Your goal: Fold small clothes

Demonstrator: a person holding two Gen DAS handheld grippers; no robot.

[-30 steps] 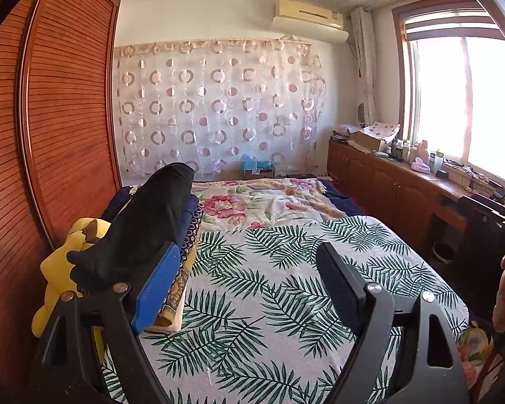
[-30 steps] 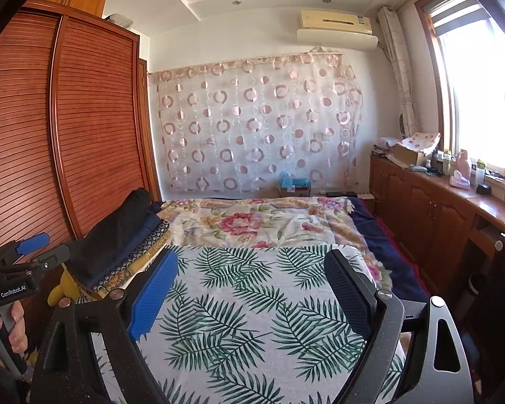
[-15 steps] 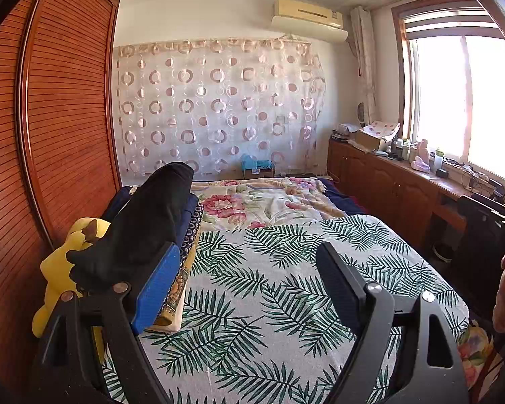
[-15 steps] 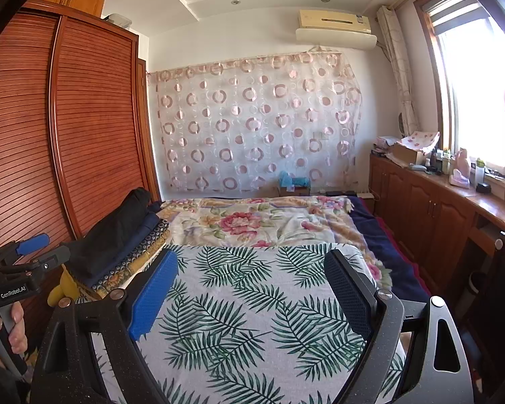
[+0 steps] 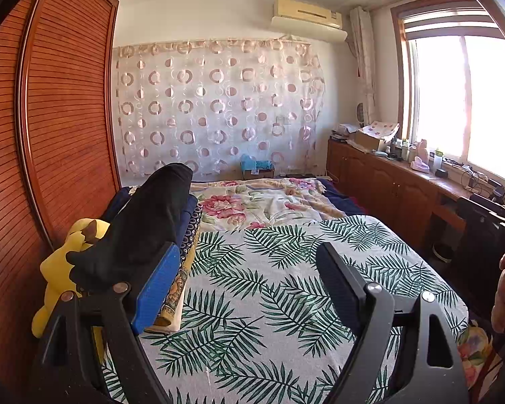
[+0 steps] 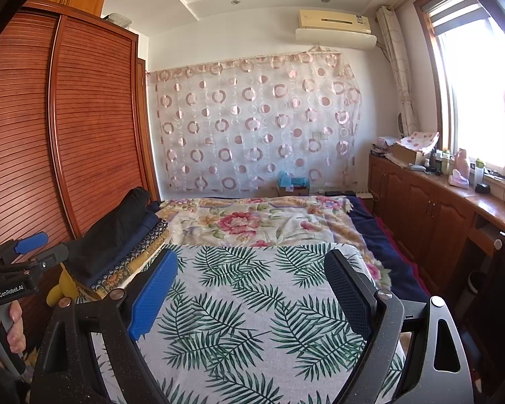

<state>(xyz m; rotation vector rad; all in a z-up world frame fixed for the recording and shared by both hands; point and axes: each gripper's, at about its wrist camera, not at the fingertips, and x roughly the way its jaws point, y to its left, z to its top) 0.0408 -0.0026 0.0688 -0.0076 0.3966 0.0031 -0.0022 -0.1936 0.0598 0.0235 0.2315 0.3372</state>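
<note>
White lettering reading "GenRobot.AI" shows on the body of the left claw where it appears at the edge of the right wrist view, gripped by the person's left hand; its fingers there are parted with nothing between them. In its own view the left claw is spread wide and empty above the bed, its blue pad overlapping the near end of the stack of folded clothes. Whether it touches the stack cannot be told.

The right claw is likewise spread wide, holding nothing, over the palm-leaf sheet.

The stack of folded clothes lies along the left edge of the bed beside the wooden wardrobe, black garment on top, navy and patterned pieces under it. A yellow plush toy sits just beside the stack.
</note>
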